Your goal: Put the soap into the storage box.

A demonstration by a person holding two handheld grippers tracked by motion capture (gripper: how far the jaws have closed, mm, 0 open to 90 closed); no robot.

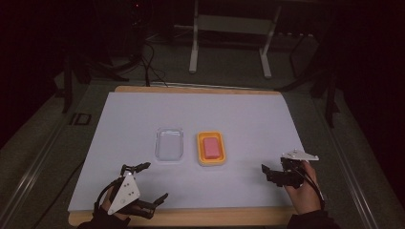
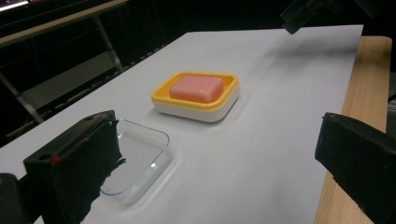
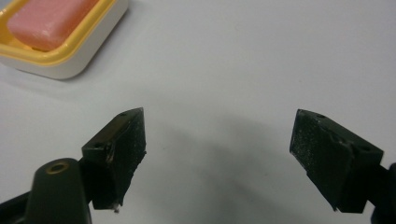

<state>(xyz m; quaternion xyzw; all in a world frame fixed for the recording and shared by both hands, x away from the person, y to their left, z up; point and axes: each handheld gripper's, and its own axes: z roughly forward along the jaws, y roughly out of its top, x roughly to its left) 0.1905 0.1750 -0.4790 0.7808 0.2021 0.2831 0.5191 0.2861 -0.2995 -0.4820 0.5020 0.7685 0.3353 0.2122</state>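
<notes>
- Fingers (image 3: 121, 154) of both grippers: spread wide, empty.
- Pink soap bar (image 1: 211, 147): sits in yellow dish (image 1: 200, 150); clear lid (image 1: 169, 144) beside.
- Advice: approach squarely, close gently on the bar's sides.

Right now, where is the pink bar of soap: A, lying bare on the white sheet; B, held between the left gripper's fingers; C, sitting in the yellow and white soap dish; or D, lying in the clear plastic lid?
C: the pink bar of soap sits inside the yellow and white soap dish, beside the empty clear plastic lid; both grippers are open and away from it.
</notes>
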